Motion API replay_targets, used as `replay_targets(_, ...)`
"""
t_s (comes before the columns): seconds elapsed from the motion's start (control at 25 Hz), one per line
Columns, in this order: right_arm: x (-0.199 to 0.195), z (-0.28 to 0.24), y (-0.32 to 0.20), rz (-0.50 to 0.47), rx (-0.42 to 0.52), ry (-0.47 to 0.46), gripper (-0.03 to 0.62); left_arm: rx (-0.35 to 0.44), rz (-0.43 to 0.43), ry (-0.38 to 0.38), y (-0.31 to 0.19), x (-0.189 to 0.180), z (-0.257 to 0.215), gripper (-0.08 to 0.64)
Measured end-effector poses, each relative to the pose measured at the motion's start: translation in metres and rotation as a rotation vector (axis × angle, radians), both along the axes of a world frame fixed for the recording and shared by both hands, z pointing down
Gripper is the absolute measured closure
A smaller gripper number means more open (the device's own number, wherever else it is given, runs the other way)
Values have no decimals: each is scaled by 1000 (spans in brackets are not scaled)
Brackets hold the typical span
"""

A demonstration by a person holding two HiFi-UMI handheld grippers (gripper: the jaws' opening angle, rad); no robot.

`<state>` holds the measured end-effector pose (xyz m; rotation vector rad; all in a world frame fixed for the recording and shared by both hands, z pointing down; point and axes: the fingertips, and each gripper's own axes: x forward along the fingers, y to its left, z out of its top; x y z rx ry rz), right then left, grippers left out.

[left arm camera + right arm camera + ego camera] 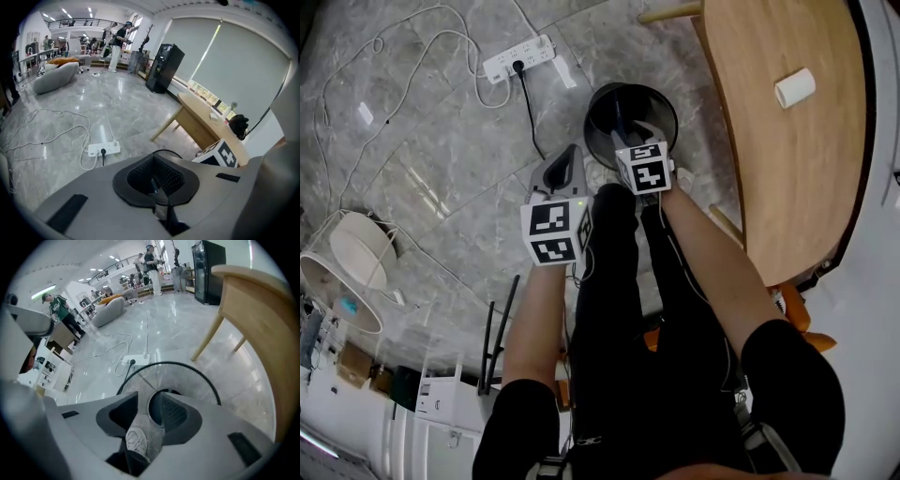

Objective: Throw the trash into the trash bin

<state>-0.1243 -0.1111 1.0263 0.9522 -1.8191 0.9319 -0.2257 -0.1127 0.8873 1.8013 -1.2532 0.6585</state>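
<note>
A black wire-mesh trash bin (602,112) stands on the grey stone floor beside a wooden table (769,169). My right gripper (636,141) hangs over the bin's near rim, pointing steeply down. In the right gripper view its jaws (152,411) stand apart, and only the bin's mesh (187,376) shows through the gap, with nothing pinched. My left gripper (572,152) is lower left of the bin, over bare floor. Its jaws (157,180) look closed together with nothing between them. A white roll (794,88) lies on the table.
A white power strip (518,58) with a black plug and white cables lies on the floor beyond the bin. The table's leg (208,341) stands right of the bin. White round shades (356,253) sit at the left. People stand far off (119,44).
</note>
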Motion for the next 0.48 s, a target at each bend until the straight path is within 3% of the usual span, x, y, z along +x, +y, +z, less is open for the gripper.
replay_targets(0.04,1,-12,-4,6,34,-4,474,6,-3,1,-2,1,-4,555)
replay_targets(0.16,2,-54,-14,14,133,-22,553,21,-20,5,-7,3,-17,555)
replay_targets(0.48,17,-173,-41,103,328,-118,574,76,-46,20,-20,26,-74,555)
